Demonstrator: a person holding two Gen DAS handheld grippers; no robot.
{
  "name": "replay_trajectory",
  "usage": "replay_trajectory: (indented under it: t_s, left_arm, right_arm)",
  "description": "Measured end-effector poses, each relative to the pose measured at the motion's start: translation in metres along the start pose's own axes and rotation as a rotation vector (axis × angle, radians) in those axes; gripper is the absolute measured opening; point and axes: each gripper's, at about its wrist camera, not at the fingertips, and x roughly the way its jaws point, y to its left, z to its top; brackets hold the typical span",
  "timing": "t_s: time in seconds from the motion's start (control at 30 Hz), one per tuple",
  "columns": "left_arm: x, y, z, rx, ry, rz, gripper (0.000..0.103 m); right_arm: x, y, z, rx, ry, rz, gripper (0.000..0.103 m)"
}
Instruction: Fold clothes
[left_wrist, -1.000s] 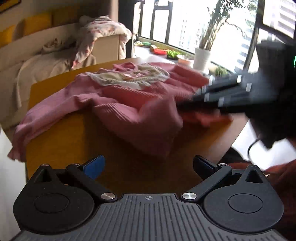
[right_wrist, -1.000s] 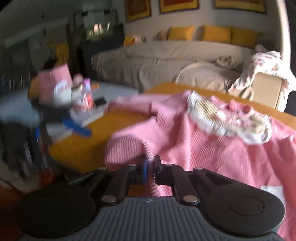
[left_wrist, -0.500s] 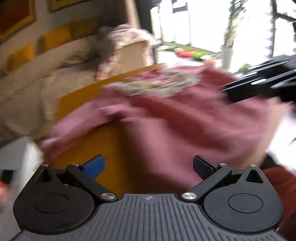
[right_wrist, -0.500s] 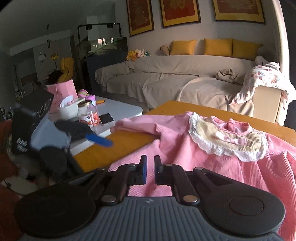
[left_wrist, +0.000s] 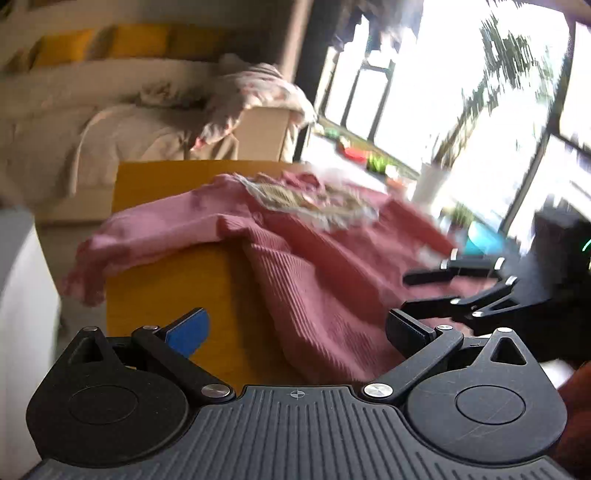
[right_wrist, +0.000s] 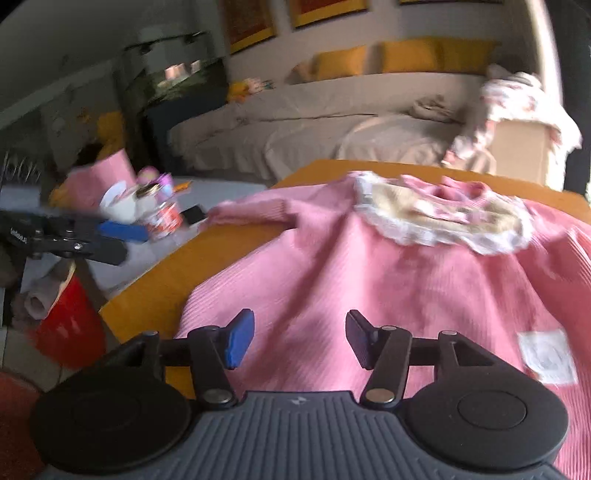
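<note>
A pink ribbed child's garment (right_wrist: 388, 273) with a cream lace-edged collar (right_wrist: 443, 218) lies spread on the orange table (right_wrist: 207, 266). One sleeve (left_wrist: 122, 251) hangs over the table's left edge. My right gripper (right_wrist: 299, 341) is open and empty, just above the garment's near hem. My left gripper (left_wrist: 295, 332) is open and empty over the table's near edge, beside the garment (left_wrist: 332, 266). The right gripper also shows at the right of the left wrist view (left_wrist: 410, 293), open over the fabric.
A low grey table (right_wrist: 207, 192) with a jar, a bowl and a phone stands left of the orange table. A red bin (right_wrist: 70, 321) is below it. A beige sofa (right_wrist: 351, 122) runs behind. Windows and a potted plant (left_wrist: 432, 177) are on the far side.
My right gripper has opened and let go of the garment's hem. The garment now lies spread flatter on the table. Both grippers have shifted, and the views are blurred by motion.
</note>
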Motion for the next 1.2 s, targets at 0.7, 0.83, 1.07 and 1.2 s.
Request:
replay_trajectory:
  t_s: [0.7,0.83,1.07,1.2]
  left_arm:
    - [0.038,-0.038,-0.017,0.178,0.051,-0.009,0.103]
    - [0.066,-0.056,-0.015,0.272,0.029,0.125,0.103]
    - [0.05,-0.024,-0.033,0.309,0.091,0.281,0.103]
    - [0.027,0.018,-0.042,0.197,0.117,0.407,0.103]
  right_arm:
    - [0.009,0.041,0.033,-0.168,-0.022,0.069,0.003]
    - [0.01,0.042,0.039,-0.167,-0.037,0.076,0.003]
    - [0.001,0.022,0.035,-0.105,-0.042,0.039,0.027]
    - [-0.002,-0.013,0.029,0.023,-0.063,-0.036,0.089]
